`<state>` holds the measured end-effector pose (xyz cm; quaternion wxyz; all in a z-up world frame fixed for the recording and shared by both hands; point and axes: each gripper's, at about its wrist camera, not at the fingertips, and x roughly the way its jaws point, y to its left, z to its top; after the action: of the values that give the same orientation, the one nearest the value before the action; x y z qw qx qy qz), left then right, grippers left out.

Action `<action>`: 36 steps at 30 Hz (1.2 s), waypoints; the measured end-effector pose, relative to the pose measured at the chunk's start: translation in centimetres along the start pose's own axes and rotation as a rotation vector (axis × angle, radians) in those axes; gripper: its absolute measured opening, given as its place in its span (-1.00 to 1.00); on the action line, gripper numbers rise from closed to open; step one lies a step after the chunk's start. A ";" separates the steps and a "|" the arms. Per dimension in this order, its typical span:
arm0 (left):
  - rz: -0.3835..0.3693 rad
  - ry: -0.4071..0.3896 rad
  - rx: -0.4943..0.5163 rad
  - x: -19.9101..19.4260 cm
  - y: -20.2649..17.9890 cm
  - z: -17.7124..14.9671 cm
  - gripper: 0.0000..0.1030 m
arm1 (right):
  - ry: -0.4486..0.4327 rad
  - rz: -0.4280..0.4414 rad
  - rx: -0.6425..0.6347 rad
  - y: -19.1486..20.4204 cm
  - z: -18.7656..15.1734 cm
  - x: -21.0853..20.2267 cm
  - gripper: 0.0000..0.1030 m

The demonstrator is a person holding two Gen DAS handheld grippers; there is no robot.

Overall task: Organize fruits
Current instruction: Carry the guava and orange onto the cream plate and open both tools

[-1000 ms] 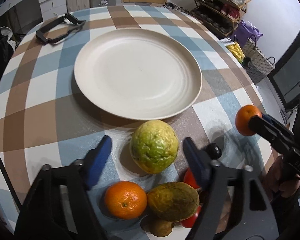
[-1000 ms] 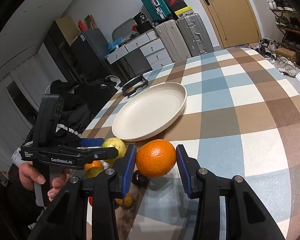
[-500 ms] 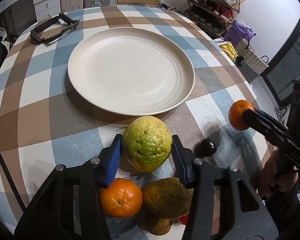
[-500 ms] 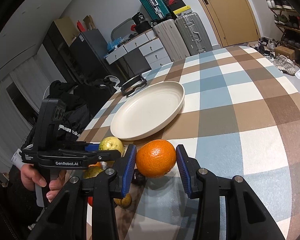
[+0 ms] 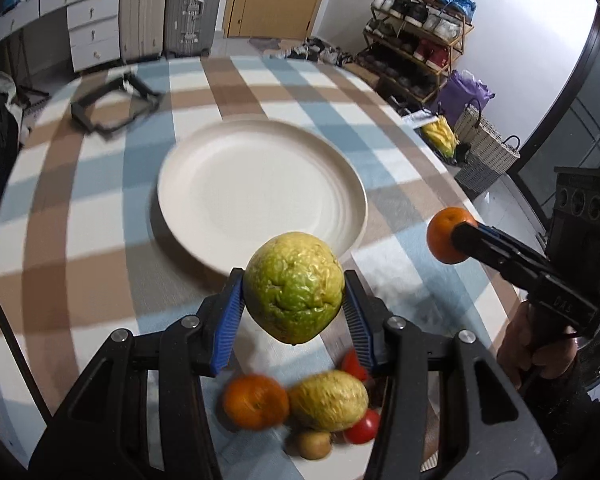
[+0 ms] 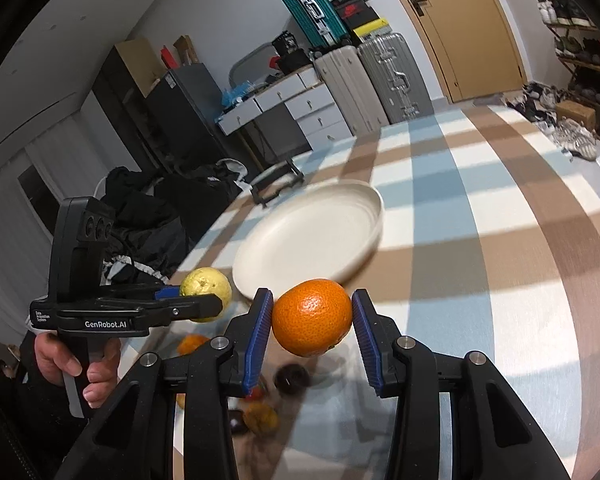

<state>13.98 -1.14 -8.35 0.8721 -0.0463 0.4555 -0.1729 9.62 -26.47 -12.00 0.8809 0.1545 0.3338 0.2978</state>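
left gripper (image 5: 294, 306) has just been closing; its blue pads now clamp a bumpy yellow-green guava (image 5: 295, 286) held in the air above the checked tabletop (image 5: 80, 216), long axis roughly upright, narrow end down. right gripper (image 6: 312, 322) clamped on a round orange mandarin (image 6: 311, 317), also off the tabletop. just beyond both, a round cream plate (image 5: 260, 184), nothing in it. below the left gripper a blurred pile: orange citrus (image 5: 256, 401), dull yellow-brown fruit (image 5: 329, 400), red tomatoes (image 5: 362, 427). "genrobot.ai" reads on the left gripper's side in the right wrist view.
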 end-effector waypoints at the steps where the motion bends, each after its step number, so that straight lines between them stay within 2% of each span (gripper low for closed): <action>1: 0.010 -0.008 0.007 -0.1 0.2 0.7 -0.12 | -0.006 0.009 -0.002 0.1 0.5 0.0 -0.19; 10: 0.040 -0.019 0.014 1.2 3.3 7.0 -0.12 | -0.019 0.086 -0.011 0.9 7.4 2.8 -0.19; 20: 0.045 0.032 0.050 7.2 5.3 11.9 -0.12 | 0.045 0.123 0.069 -1.4 13.6 9.1 -0.19; 29: 0.040 0.101 0.081 12.5 6.1 12.9 -0.12 | 0.176 0.126 0.134 -3.9 14.0 16.6 -0.19; 36: 0.031 0.130 0.080 14.6 6.4 13.2 -0.12 | 0.243 0.100 0.165 -5.2 13.2 19.5 -0.19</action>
<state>34.01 -1.16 -13.55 0.8444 0.0067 0.5045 -0.1801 32.45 -19.25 -14.51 0.8025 0.2058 0.4531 0.3291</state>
